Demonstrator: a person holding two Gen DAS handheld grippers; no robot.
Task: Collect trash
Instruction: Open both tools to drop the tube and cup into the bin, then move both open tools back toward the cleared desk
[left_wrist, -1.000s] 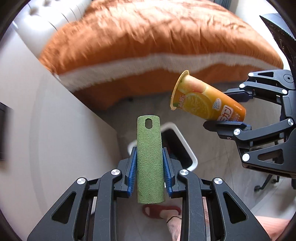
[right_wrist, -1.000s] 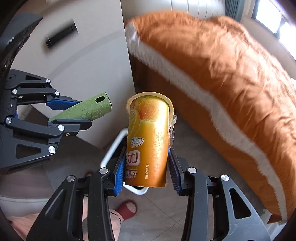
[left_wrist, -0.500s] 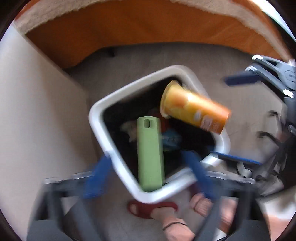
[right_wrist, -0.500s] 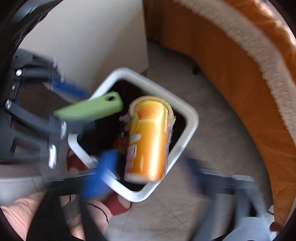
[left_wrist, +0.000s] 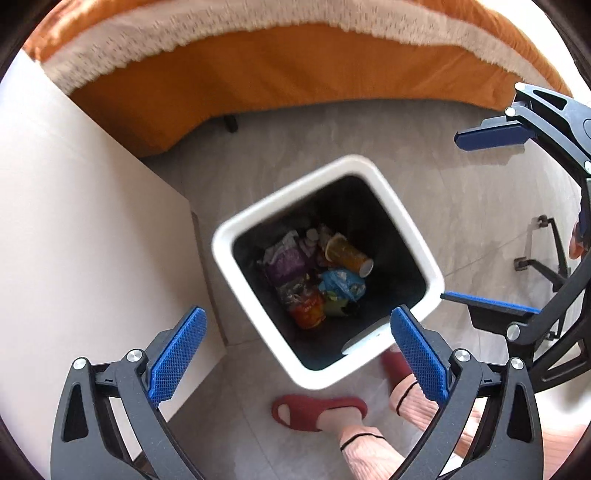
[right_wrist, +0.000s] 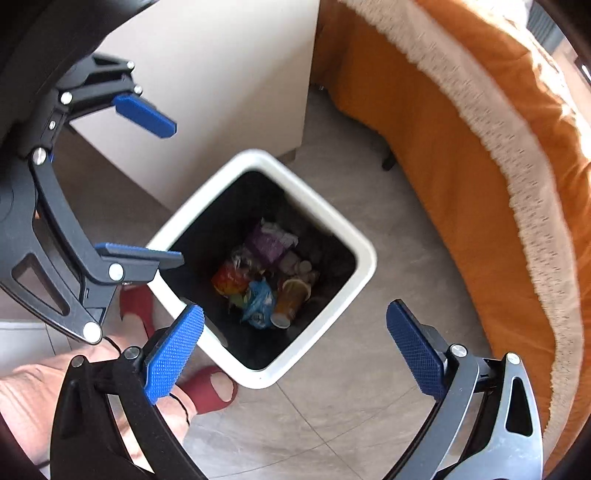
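Observation:
A white square trash bin (left_wrist: 406, 218) with a black inside stands on the floor below both grippers; it also shows in the right wrist view (right_wrist: 364, 254). The orange juice cup (left_wrist: 349, 255) lies on its side among wrappers at the bottom, also seen in the right wrist view (right_wrist: 291, 300). The green item cannot be clearly made out among the trash. My left gripper (left_wrist: 301, 349) is wide open and empty above the bin's near rim. My right gripper (right_wrist: 295, 349) is wide open and empty above the bin. Each gripper shows in the other's view, left (right_wrist: 147, 184) and right (left_wrist: 491, 218).
An orange bed cover with a white fringe (left_wrist: 295, 62) hangs beyond the bin. A white cabinet side (left_wrist: 85, 221) stands to the left. The person's feet in red slippers (left_wrist: 317, 410) stand by the bin. A chair base (left_wrist: 546, 254) is at the right.
Both grippers tipped down over the bin and opened. The green item and the orange juice cup dropped out of them into the bin.

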